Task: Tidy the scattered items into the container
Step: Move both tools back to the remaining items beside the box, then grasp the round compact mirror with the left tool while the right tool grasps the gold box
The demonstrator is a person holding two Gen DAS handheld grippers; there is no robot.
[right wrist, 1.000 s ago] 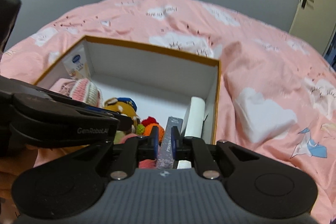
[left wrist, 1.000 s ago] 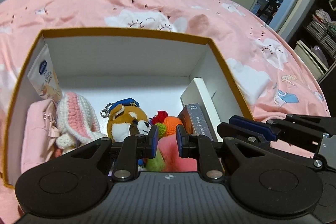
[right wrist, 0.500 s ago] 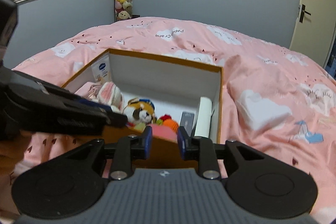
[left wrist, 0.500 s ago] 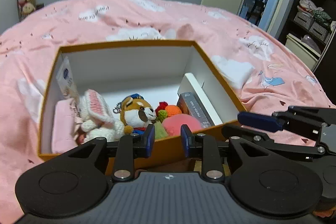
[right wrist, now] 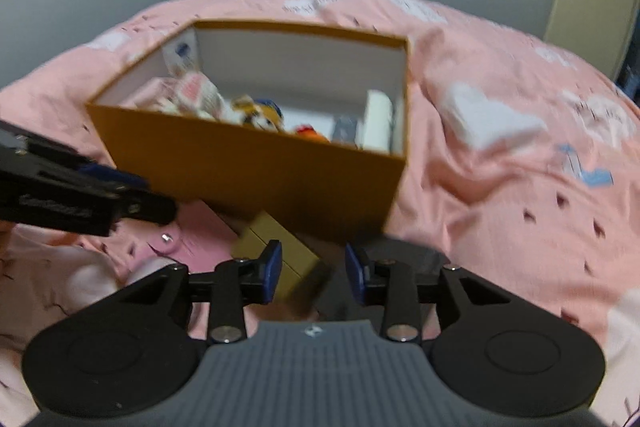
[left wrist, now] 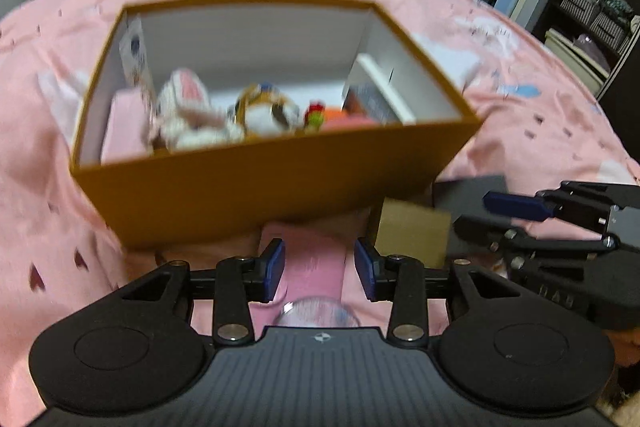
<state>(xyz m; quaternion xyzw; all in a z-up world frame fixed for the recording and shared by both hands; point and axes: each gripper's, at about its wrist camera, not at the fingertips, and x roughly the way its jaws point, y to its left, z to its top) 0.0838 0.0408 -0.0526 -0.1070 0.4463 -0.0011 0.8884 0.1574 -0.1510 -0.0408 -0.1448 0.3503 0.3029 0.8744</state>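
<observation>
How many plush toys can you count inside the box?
2. A pink-and-white knitted bunny lies at the left of the box; a brown-and-white plush with a blue cap sits beside it, mid-box. The blurred view and near wall may hide more.

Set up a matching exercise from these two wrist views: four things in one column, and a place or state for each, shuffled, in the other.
Things
1. fox plush
2. small tan box
3. white roll
4. left tool

Places or states
A. on the bedspread, outside the orange box's near wall
B. open, nothing between its fingers
C. inside the orange box, near the middle
D. inside the orange box, against its right wall

Pairs: 1-C, 2-A, 3-D, 4-B
</observation>
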